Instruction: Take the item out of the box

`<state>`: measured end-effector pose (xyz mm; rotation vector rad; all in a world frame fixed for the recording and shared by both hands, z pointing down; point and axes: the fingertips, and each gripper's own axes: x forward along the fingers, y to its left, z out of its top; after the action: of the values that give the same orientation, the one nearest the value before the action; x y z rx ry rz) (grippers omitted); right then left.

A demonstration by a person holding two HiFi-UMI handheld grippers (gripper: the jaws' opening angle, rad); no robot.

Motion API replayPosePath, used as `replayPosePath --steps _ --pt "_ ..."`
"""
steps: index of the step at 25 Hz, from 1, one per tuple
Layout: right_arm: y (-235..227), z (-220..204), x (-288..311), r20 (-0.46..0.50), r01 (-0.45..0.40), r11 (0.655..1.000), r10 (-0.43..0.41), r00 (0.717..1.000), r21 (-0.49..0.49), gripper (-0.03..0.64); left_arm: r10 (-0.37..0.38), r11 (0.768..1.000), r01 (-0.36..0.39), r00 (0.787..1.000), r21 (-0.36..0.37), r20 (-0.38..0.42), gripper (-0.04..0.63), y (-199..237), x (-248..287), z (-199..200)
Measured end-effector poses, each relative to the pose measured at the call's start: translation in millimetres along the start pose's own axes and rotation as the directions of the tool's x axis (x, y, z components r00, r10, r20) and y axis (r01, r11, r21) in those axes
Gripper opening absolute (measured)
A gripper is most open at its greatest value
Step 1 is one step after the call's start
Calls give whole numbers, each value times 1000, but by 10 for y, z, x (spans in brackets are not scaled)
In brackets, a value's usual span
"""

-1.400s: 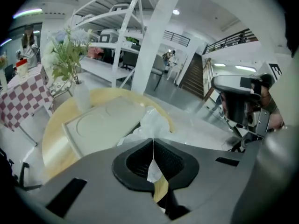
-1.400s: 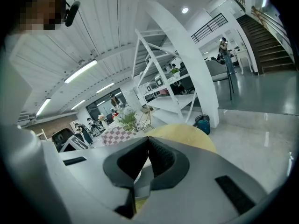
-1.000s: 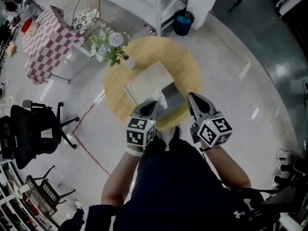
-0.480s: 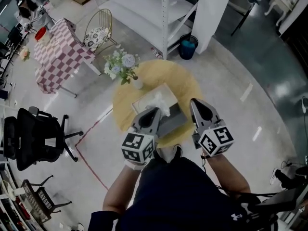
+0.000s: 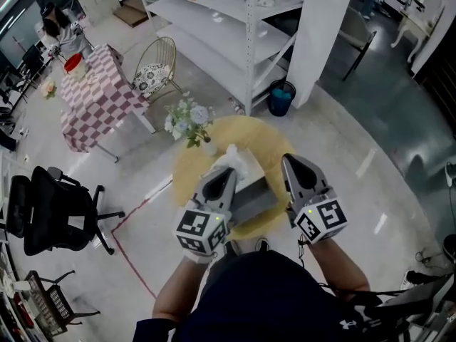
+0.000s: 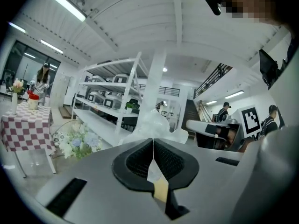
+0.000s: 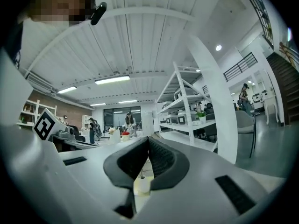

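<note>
Left tool (image 6: 153,146) is pressed shut on a thin white sheet. That sheet is the lower edge of the item (image 6: 156,125), whose crinkled white bulk billows just past the jaw tips. Right tool (image 7: 148,146) has its jaws pressed together on nothing; a pale patch shows through the slit below them, perhaps a vase, but it is too small to be sure.

From the head view, the left tool (image 5: 226,174) and right tool (image 5: 289,162) flank the grey box (image 5: 253,199), which sits on the round yellow counter (image 5: 274,144). The item (image 5: 234,159) hangs at the left tool's tip, over the box's far edge. Whether its trailing end has cleared the box rim is hard to tell from here. Beyond the box, to its left, stand flowers (image 5: 189,118); farther off is a white shelf (image 5: 235,20).

The step in hand looks like the lift-out, with the item gripped and raised. Next, the left tool likely needs to draw it fully free of the box and carry it to bare counter beside the box. The right tool could steady the box if it drags.
</note>
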<state>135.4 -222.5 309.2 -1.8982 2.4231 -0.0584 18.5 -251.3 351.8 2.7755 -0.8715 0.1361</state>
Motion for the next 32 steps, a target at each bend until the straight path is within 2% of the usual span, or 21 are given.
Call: replayPosePath --steps 4,7,9,13,17,20,25,28,30,32 --pt "-78 245 114 46 -3 997 6 999 -80 12 21 999 -23 998 28 65 21 98 4 280" --pt "-146 466 198 82 -12 994 21 996 -105 12 22 998 -28 992 49 122 21 101 1 529" --pt "-191 607 237 111 -14 997 22 994 -73 12 21 997 -31 988 64 155 21 98 -2 674" --pt "-256 788 315 162 -12 998 2 987 65 12 15 997 -32 979 77 203 21 96 -12 890" --pt "-142 850 318 178 -27 997 14 984 68 12 7 996 -30 969 89 248 21 51 -11 1055" --pt "-33 841 309 170 -47 998 40 985 37 12 17 995 -42 969 95 248 21 56 18 1073" --pt "29 851 236 173 -35 999 38 984 -20 12 18 995 -39 972 88 233 21 41 10 1023" --pt "94 889 186 167 -63 996 71 983 -57 12 19 992 -48 973 120 230 21 -5 -50 1076" --pt "110 870 170 153 -81 995 90 984 -65 12 29 989 -63 972 137 232 21 16 -96 1094" --pt "98 820 167 136 -83 995 89 987 -53 12 43 990 -74 971 123 233 21 61 -125 1070"
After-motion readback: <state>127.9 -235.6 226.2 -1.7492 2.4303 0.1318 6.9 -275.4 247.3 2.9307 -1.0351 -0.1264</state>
